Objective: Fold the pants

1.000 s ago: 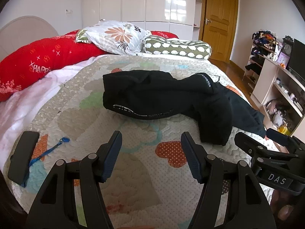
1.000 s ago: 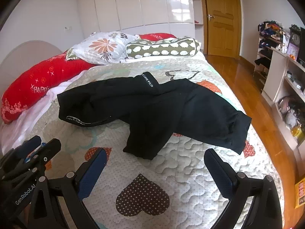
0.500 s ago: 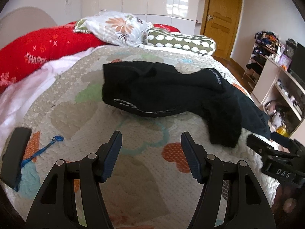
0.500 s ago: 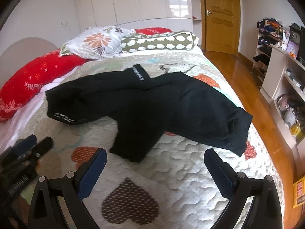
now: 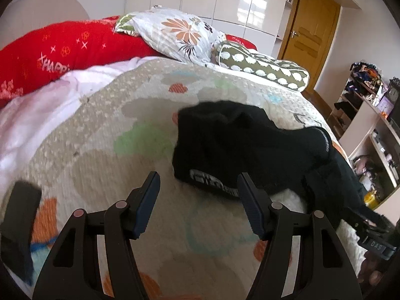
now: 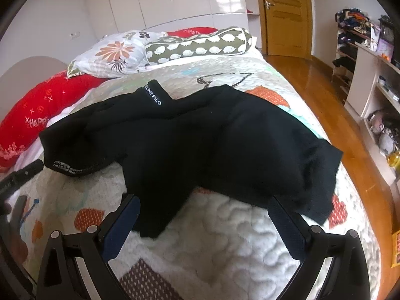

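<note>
Black pants (image 6: 200,145) lie crumpled across the quilted bed, one end with white lettering toward the left, the other spread toward the bed's right edge. They also show in the left wrist view (image 5: 250,150). My left gripper (image 5: 198,195) is open and empty, its fingertips just short of the lettered hem (image 5: 215,183). My right gripper (image 6: 203,215) is open wide and empty, its fingertips at the near edge of the pants. The right gripper's body shows at the lower right of the left wrist view (image 5: 372,232).
The quilt (image 6: 225,250) covers the bed. A red pillow (image 5: 62,52), a floral pillow (image 5: 180,35) and a green bolster (image 5: 262,70) lie at the head. A black object (image 5: 20,215) with a blue strap lies on the quilt at left. Shelves (image 6: 370,80) and wood floor are to the right.
Both grippers have moved forward toward the pants. The left one has also swung left and now sits near the lettered hem. Both stay open.
</note>
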Tool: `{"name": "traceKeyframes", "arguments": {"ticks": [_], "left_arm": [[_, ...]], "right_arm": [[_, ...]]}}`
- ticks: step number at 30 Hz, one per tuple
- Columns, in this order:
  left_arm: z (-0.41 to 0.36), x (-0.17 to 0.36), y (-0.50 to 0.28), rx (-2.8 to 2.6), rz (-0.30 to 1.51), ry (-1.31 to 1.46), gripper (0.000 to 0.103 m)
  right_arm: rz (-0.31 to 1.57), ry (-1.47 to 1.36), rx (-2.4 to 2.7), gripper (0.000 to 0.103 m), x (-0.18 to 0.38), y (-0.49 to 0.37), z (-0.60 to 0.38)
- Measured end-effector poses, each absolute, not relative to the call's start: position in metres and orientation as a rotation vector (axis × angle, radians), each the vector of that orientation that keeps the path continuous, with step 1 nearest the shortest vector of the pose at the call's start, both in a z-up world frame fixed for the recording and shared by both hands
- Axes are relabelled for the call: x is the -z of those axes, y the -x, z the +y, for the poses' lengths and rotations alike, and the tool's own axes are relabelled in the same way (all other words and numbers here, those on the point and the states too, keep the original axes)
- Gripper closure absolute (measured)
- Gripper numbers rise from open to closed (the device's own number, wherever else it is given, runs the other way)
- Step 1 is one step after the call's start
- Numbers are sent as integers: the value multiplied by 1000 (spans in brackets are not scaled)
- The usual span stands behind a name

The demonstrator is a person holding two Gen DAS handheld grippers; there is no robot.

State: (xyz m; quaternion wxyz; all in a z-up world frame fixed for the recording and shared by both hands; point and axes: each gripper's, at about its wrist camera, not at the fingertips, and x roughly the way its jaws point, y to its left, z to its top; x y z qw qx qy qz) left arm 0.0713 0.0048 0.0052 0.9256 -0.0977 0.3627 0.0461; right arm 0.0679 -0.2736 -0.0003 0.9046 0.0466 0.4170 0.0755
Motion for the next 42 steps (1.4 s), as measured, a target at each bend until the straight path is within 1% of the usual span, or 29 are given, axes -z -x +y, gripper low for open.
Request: {"name": "traceKeyframes", "arguments": {"ticks": [4, 12, 13, 14, 15, 16, 18, 19, 21, 22, 24, 29, 33, 36, 38, 40, 41, 42], "left_arm": [[14, -8, -94, -91, 749, 199, 39], [18, -3, -141, -59, 791, 189, 39], [17, 0, -147, -52, 805, 187, 39], [17, 1, -152, -46, 813, 190, 39], [18, 6, -157, -30, 825, 199, 39], [19, 9, -160, -17, 831, 208, 39], [23, 17, -166, 24, 855, 248, 40], [26, 20, -167, 35, 860, 269, 44], [27, 22, -165, 16, 848, 268, 79], [29, 21, -162, 9, 844, 268, 84], [35, 17, -151, 23, 817, 297, 89], [38, 1, -125, 35, 745, 297, 90], [42, 2, -119, 5, 738, 316, 90], [50, 10, -119, -27, 761, 337, 90], [57, 14, -118, -49, 771, 354, 90], [61, 15, -117, -55, 768, 357, 90], [62, 16, -116, -57, 768, 359, 90], [63, 17, -116, -54, 769, 363, 90]], "right_arm": [[828, -66, -179, 1, -10, -88, -265], [794, -97, -308, 1, -20, -172, -245], [797, -107, -328, 4, -18, -179, -244], [814, -121, -377, 10, -15, -191, -240], [830, -118, -423, 31, -12, -197, -236], [842, -106, -452, 56, -10, -202, -231], [858, -51, -489, 65, -7, -209, -218], [846, -28, -489, 77, -9, -210, -213], [805, 29, -503, 82, -19, -210, -202], [762, 48, -529, 83, -23, -211, -199], [700, 118, -508, 83, -43, -217, -182], [580, 230, -491, 85, -85, -241, -136], [548, 225, -498, 85, -91, -269, -104], [599, 205, -521, 85, -65, -300, -77], [752, 235, -494, 84, -35, -320, -66], [791, 211, -502, 81, -27, -319, -77], [773, 182, -523, 80, -32, -309, -94], [761, 166, -537, 71, -38, -298, -108]]}}
